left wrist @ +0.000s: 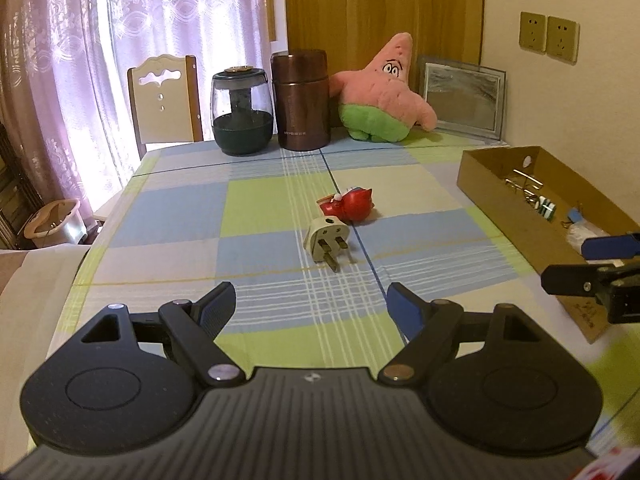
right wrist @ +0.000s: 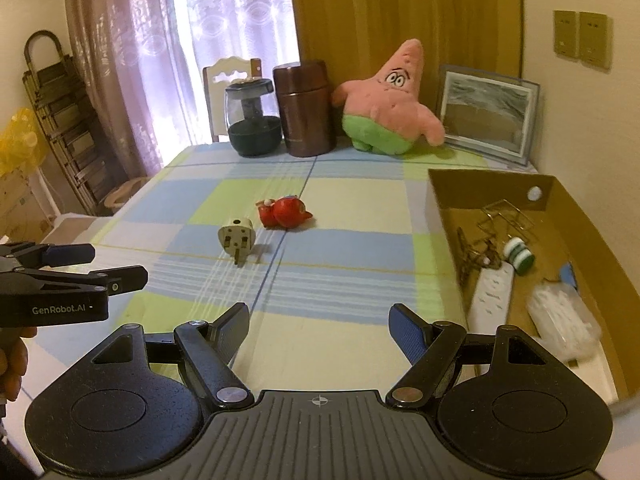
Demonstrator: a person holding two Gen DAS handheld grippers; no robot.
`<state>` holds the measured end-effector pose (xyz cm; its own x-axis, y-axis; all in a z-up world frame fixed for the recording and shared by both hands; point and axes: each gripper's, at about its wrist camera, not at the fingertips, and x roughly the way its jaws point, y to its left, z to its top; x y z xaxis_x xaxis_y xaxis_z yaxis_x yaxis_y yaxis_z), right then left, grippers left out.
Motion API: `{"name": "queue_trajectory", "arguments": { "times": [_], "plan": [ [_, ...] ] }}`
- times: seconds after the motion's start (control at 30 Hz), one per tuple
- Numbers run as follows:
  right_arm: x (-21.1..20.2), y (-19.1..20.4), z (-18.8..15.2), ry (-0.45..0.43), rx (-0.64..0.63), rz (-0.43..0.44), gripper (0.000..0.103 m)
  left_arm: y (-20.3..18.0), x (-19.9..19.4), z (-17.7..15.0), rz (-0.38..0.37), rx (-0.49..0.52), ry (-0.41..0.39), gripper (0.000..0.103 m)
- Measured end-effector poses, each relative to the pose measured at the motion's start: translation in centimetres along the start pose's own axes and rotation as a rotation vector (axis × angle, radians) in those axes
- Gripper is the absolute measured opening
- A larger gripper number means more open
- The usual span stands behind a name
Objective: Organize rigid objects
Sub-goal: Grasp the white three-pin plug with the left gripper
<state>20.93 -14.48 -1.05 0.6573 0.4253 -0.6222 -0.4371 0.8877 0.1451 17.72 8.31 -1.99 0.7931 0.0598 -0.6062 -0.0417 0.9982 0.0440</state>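
A cream plug adapter (left wrist: 327, 242) (right wrist: 237, 240) lies on the checked tablecloth with its prongs pointing toward me. Just behind it rests a small red toy figure (left wrist: 349, 205) (right wrist: 283, 212). My left gripper (left wrist: 313, 305) hovers open in front of the adapter, nothing between its fingers. My right gripper (right wrist: 319, 322) is open and empty too, to the right of both objects. A cardboard box (left wrist: 516, 216) (right wrist: 444, 200) at the table's right side holds binder clips, a white power strip (right wrist: 491, 296), a green-and-white roll (right wrist: 519, 256) and a clear plastic bag.
Along the table's far edge stand a glass jar (left wrist: 243, 114), a brown thermos (left wrist: 300, 100), a pink star plush (left wrist: 382, 92) and a framed picture (left wrist: 462, 98). A chair (left wrist: 164, 100) sits behind the table. The left table edge drops off beside curtains.
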Motion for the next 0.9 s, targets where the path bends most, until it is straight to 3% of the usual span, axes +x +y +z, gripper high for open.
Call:
{"name": "queue_trajectory", "arguments": {
  "times": [0.33,0.6,0.9],
  "plan": [
    [4.9,-1.4,1.8,-0.007,-0.015,0.022,0.074,0.3,5.3,0.3,0.007,-0.016,0.024,0.080],
    [8.7,-2.3,3.1,-0.005,-0.033,0.050,0.074,-0.4,9.1,0.8,-0.008,0.004,0.017,0.080],
    [11.5,-3.0,4.1,0.004,-0.026,0.056,0.074,-1.9,13.3,1.0,0.024,0.061,-0.019,0.078]
  ]
}}
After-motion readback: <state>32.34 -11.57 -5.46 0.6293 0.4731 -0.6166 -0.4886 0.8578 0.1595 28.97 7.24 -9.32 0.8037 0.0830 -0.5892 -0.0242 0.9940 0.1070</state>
